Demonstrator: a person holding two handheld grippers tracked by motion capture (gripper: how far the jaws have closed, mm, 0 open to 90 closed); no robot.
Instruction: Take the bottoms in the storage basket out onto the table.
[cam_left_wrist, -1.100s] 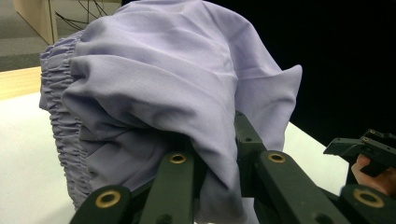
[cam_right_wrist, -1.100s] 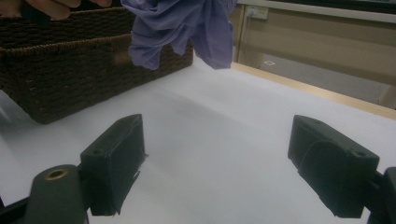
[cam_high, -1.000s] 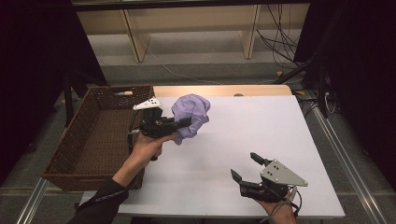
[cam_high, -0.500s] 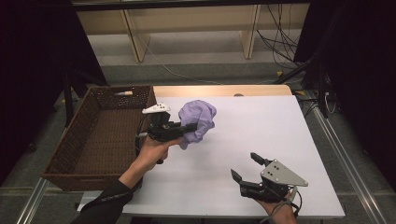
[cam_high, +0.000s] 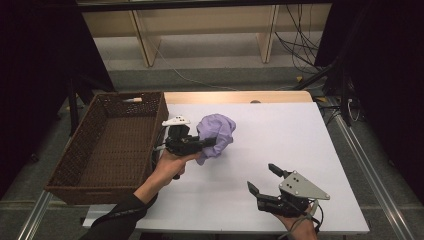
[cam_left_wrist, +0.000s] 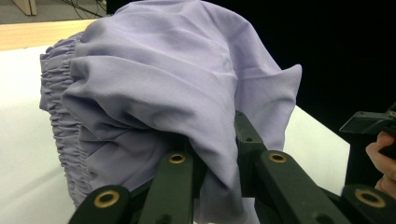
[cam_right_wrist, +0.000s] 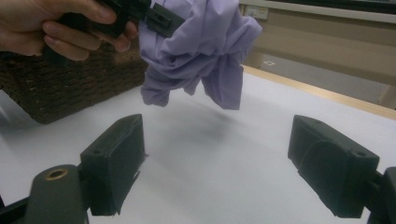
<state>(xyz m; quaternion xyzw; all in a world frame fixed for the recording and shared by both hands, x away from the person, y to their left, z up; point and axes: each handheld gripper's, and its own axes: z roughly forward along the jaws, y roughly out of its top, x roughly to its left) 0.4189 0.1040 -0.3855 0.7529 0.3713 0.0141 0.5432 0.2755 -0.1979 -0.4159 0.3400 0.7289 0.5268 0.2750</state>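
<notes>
Purple cloth (cam_high: 216, 135): bunched, gathered elastic hem at one side, held off the white table (cam_high: 280, 150) with a soft shadow beneath it in the right gripper view. Pinched in the left gripper (cam_high: 202, 144), jaws closed on a fold of the fabric; rest of cloth (cam_left_wrist: 159, 93) draped over and around both jaws in the left gripper view. Left hand (cam_high: 170, 162) wrapped round the gripper body, just right of the wicker basket (cam_high: 107, 150).

Right gripper (cam_high: 265, 180) low at the near right of the table, jaws spread wide, nothing between them; bare tabletop visible in the gap in the right gripper view.

No readable brand, label or writing on cloth, basket or grippers.

Basket sits along the left table edge, interior empty apart from a small pale item at the far rim, too small to identify. Cloth hangs near the basket's right wall, apart from it. Broad open tabletop right of and behind the cloth, out to the far wooden edge strip (cam_high: 235, 96). Right gripper close to the near table edge.
</notes>
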